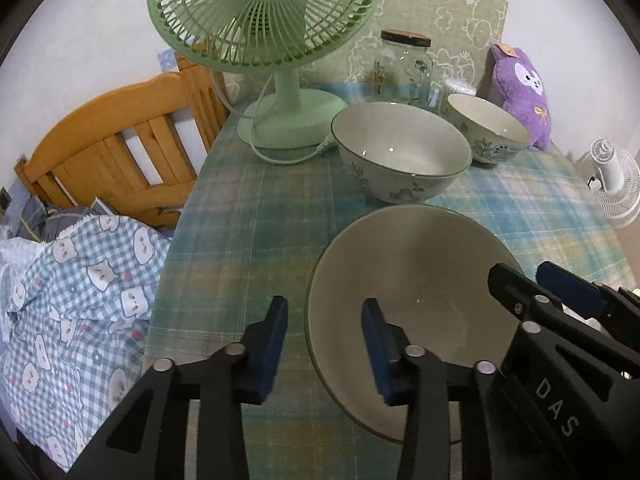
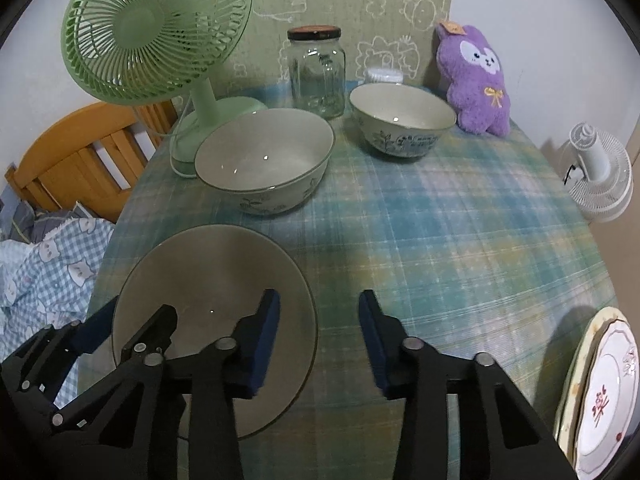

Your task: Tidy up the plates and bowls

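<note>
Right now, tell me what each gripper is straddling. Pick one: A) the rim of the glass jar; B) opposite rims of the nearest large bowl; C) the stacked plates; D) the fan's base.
B: the left gripper has the near bowl's left rim between its fingers, and the right gripper has that bowl's right rim between its fingers; the jar, plates and fan stand apart.

A green fan point(image 2: 156, 32), glass jar point(image 2: 317, 74) and purple plush point(image 2: 474, 82) stand behind.

White walls point(image 2: 540, 20), wooden headboard point(image 1: 120, 148), plaid-clothed table point(image 2: 440, 240), dim light
</note>
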A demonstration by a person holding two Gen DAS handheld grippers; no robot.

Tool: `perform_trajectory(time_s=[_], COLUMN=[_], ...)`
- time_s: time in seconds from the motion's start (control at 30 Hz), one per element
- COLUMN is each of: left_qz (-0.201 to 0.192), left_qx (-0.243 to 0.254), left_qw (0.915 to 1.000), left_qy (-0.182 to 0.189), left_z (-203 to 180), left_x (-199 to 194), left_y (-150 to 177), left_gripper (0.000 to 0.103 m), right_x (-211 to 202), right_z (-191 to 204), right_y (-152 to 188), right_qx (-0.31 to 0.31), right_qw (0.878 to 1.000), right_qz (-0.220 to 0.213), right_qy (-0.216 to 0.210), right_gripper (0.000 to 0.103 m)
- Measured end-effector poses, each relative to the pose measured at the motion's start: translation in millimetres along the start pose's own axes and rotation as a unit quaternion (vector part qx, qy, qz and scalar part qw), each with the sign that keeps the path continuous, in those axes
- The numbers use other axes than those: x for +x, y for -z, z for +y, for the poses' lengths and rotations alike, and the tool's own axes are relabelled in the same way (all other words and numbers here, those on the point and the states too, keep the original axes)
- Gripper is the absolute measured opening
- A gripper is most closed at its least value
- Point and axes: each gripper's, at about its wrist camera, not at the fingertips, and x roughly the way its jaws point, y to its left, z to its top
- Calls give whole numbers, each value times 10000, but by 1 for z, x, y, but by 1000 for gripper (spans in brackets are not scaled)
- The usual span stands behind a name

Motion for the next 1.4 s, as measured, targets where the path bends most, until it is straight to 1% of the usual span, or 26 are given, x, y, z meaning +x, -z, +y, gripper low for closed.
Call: perform_trajectory(time_s=[0.03, 0.1, 0.17, 0.2, 0.27, 0.43, 0.47, 0.73, 0.93, 1.23, 1.4], left_qz=[14, 37, 72, 80, 75, 100, 121, 158, 180, 87, 109], left_qx=[-9, -44, -59, -57, -9, 18, 15, 16, 27, 41, -23], left_qw=[10000, 10000, 10000, 10000, 9999, 9999, 9999, 9997, 9996, 9997, 9997], left_qy=[-3, -31, -11, 14, 71, 102, 89, 188, 210, 211, 214], left_z=[0, 2, 2, 2, 1, 3, 3, 3, -5, -30, -44], left_x=[1, 1, 1, 1, 1, 1, 1, -2, -11, -33, -46], left_y=[0, 0, 0, 0, 0, -1, -1, 2, 6, 15, 23], left_gripper=[30, 24, 21, 21, 16, 13, 12, 11, 11, 11, 11], right_x=[1, 2, 3, 2, 3, 4, 3, -1, -13, -38, -53], right_z=[1, 3, 5, 6, 6, 6, 7, 7, -2, -26, -42], right_y=[0, -1, -1, -1, -1, -2, -2, 0, 5, 15, 23], right_qx=[-9, -33, -49, -38, -48, -15, -20, -8, 8, 29, 0], right_qw=[10000, 10000, 9999, 9999, 9999, 10000, 10000, 10000, 10000, 10000, 9999], right_qz=[16, 38, 51, 22, 1, 40, 39, 66, 43, -42, -83], right_qy=[-7, -38, -96, -110, -112, -68, -15, 55, 75, 78, 74], right_gripper=[36, 21, 17, 17, 17, 16, 13, 13, 13, 13, 13])
